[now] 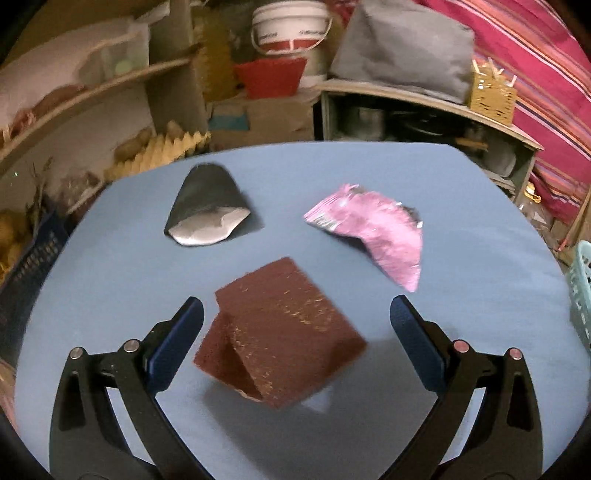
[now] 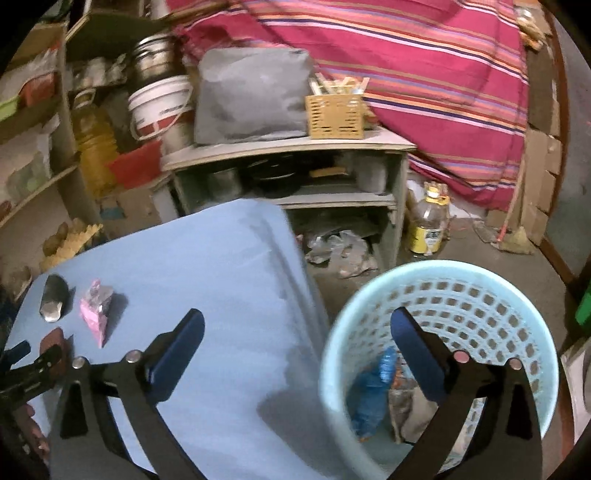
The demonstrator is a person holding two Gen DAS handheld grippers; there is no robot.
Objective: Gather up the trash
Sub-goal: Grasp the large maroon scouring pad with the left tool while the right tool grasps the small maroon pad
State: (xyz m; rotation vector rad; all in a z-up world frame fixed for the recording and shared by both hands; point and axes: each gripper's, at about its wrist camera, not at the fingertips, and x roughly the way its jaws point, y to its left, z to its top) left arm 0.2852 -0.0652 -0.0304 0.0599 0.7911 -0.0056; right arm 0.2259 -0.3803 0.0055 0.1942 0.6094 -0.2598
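On the blue table (image 1: 461,229) lie three pieces of trash: a brown wrapper (image 1: 280,332), a pink foil wrapper (image 1: 373,229) and a black-and-silver pouch (image 1: 207,210). My left gripper (image 1: 295,314) stands open just above the brown wrapper, its fingers apart on either side and not touching it. In the right wrist view my right gripper (image 2: 297,325) is open and empty over the table's right edge, its right finger above the light blue basket (image 2: 532,332), which holds a blue wrapper (image 2: 373,387) and other trash. The pouch (image 2: 53,297), pink wrapper (image 2: 94,314) and left gripper (image 2: 33,365) show at far left.
Shelves with jars, a white bucket (image 1: 291,26) and a red tub (image 1: 271,75) stand behind the table. A low cabinet (image 2: 288,147) carries a grey bag (image 2: 251,96) and a wicker box (image 2: 336,114). An oil bottle (image 2: 428,225) stands on the floor near a striped cloth.
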